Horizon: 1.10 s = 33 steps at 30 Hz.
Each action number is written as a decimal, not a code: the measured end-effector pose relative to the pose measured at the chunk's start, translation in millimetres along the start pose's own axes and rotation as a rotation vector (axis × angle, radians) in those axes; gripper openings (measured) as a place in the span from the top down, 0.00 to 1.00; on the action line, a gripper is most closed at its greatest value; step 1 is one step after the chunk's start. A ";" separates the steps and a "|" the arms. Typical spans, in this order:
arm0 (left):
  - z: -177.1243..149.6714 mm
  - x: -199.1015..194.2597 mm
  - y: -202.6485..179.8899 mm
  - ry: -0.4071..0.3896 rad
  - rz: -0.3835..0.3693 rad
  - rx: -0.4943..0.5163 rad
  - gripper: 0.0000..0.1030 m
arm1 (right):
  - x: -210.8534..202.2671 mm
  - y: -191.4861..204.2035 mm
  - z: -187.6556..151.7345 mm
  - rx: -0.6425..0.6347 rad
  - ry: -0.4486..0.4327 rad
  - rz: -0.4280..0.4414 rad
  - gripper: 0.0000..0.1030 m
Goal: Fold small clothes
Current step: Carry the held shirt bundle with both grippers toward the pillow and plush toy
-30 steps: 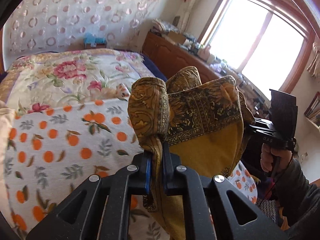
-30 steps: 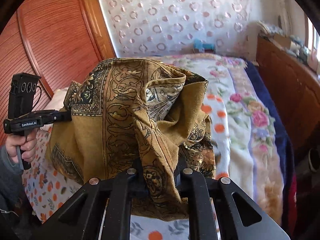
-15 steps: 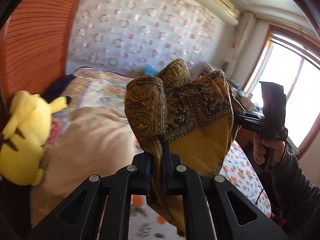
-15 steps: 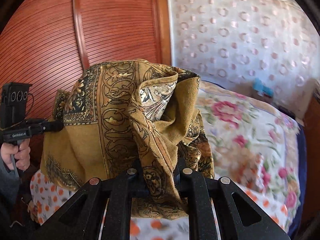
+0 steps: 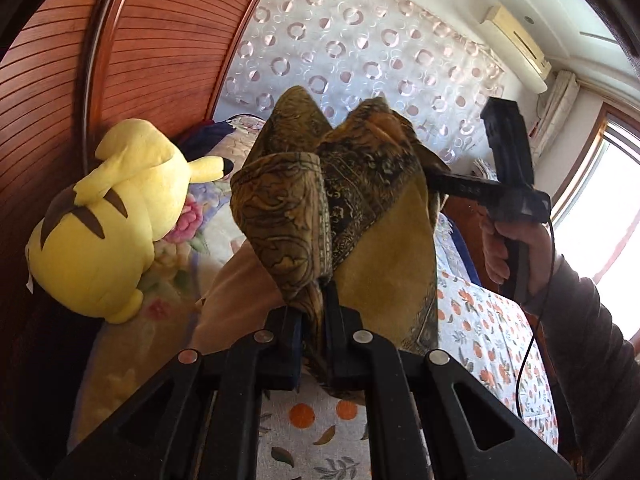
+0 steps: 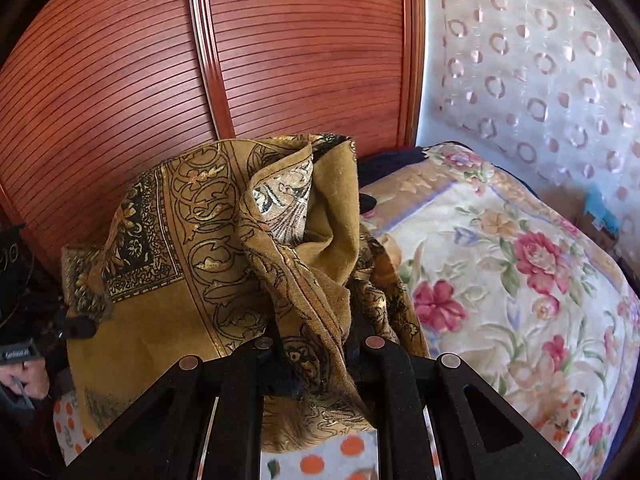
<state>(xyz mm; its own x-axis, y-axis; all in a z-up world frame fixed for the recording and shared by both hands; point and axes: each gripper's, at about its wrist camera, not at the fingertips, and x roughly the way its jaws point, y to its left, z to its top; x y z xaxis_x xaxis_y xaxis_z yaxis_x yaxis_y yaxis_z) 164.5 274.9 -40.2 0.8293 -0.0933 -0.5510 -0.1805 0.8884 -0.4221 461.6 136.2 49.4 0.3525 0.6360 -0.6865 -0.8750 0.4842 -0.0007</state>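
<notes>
Behind the bed (image 6: 520,264) stands a ribbed wooden headboard (image 6: 280,60). Both the left tool (image 5: 316,312) and right tool (image 6: 316,344) pinch the mustard patterned cloth (image 6: 224,248), held bunched in the air. Pull the corners apart evenly, then lower flat. No legible writing.
</notes>
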 end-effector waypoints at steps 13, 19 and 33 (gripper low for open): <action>-17.8 -3.1 13.3 0.004 0.103 0.022 0.78 | -23.8 16.9 -0.7 0.057 -0.283 -0.293 0.48; -13.5 -20.3 14.5 -0.027 0.132 0.057 0.43 | 14.3 47.0 -6.3 -0.013 -0.193 -0.045 0.48; -6.3 25.3 19.8 0.044 0.238 0.117 0.20 | 70.2 33.5 -34.4 -0.012 -0.048 0.008 0.48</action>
<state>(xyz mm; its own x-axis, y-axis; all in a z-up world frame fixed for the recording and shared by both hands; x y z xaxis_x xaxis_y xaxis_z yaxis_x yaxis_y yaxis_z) 178.6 287.3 -67.1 0.7465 0.1068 -0.6568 -0.3027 0.9335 -0.1922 445.6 176.4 -23.8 0.3609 0.6678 -0.6509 -0.8814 0.4724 -0.0041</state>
